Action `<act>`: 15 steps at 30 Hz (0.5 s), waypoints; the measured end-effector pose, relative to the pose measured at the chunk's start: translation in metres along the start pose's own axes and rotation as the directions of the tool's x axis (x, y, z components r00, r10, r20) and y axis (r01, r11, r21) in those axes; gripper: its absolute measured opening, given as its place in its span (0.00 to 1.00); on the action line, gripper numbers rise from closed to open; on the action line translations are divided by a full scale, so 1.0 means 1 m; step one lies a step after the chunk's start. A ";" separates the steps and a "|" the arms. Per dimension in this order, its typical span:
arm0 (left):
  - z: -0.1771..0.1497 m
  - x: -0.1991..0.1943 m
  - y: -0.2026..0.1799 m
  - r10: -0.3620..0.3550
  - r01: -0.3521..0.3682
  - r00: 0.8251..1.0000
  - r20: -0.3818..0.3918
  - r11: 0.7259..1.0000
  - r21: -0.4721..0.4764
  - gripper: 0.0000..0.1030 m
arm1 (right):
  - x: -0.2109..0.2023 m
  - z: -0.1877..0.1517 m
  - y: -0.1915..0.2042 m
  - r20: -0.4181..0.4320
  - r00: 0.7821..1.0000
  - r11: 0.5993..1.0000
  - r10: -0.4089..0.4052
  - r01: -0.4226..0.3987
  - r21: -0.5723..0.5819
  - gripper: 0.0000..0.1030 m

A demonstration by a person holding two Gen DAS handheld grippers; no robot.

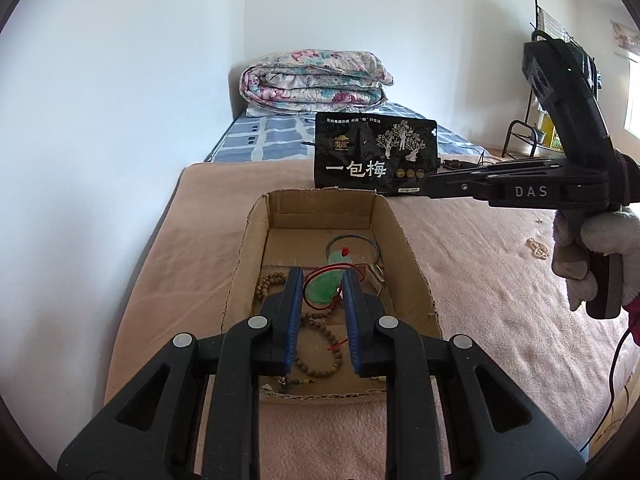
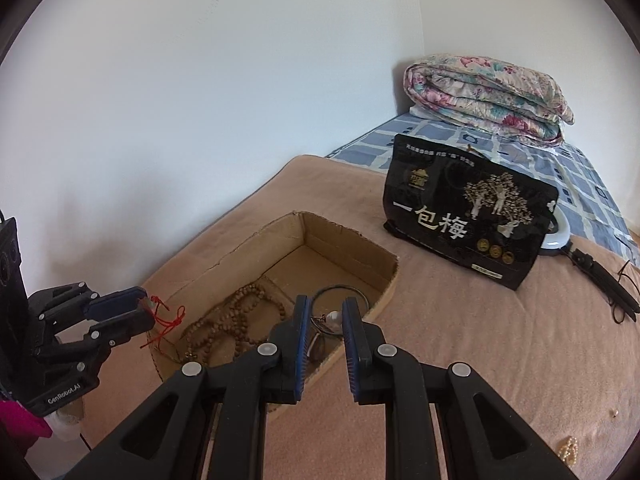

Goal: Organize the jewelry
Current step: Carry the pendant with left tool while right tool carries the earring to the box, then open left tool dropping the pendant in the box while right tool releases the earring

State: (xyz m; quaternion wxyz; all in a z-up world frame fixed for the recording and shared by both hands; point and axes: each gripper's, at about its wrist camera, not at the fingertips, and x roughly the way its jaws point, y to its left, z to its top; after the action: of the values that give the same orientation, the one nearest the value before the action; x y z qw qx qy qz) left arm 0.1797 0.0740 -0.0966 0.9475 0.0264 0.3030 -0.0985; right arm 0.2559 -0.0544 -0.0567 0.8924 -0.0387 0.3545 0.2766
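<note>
The left gripper is clamped on a green jade pendant, an oval, cloudy-green stone on a thin red cord with a little knot. It hangs just above the cardboard box, near the box's closer end, with the cord dangling loose.

The right gripper has its jaws nearly together on something small with a white pearl-like bead and a bit of wire. I honestly can't make out what the piece is. It hovers over the box too, at the side away from the wall.

The box sits on a pinkish-tan blanket spread over a bed in a plain white-walled room. Beyond the box stands a black snack bag with white lettering, and past that lies a blue checked sheet with a folded floral quilt on it. A small pearl strand lies on the blanket well to the side of the box.

The box is shallow, open-topped, with ragged edges. Inside it are a long string of brown wooden beads coiled along the wall side, and a dark thin bangle toward the far end. A gloved hand grips the right gripper's handle.
</note>
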 end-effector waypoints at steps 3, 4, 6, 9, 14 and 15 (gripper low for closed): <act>-0.002 0.003 0.004 -0.004 0.004 1.000 -0.002 1.000 -0.006 0.18 | 0.019 0.004 0.007 -0.013 1.000 1.000 0.020 -0.019 0.006 0.14; -0.003 0.004 0.006 -0.007 0.007 1.000 -0.002 1.000 -0.013 0.18 | 0.025 0.006 0.009 -0.018 1.000 1.000 0.024 -0.024 0.007 0.14; -0.004 0.006 0.009 -0.014 0.014 1.000 -0.003 1.000 -0.026 0.18 | 0.036 0.011 0.014 -0.024 0.999 1.000 0.029 -0.029 0.006 0.14; -0.005 0.009 0.012 -0.023 0.023 1.000 -0.006 0.999 -0.036 0.18 | 0.050 0.016 0.021 -0.033 0.999 0.999 0.033 -0.033 -0.005 0.14; -0.008 0.014 0.016 -0.025 0.025 1.000 -0.012 0.998 -0.050 0.18 | 0.069 0.023 0.030 -0.050 0.998 0.999 0.031 -0.031 -0.019 0.15; -0.008 0.014 0.017 -0.026 0.025 1.000 -0.013 0.998 -0.053 0.18 | 0.072 0.023 0.031 -0.052 0.998 0.999 0.031 -0.032 -0.017 0.15</act>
State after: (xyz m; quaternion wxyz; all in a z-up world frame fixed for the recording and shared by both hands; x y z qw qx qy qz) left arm 0.1901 0.0889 -0.1113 0.9445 -0.0018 0.3120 -0.1025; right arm 0.2965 0.0113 -0.0825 0.8780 -0.0481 0.3755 0.2927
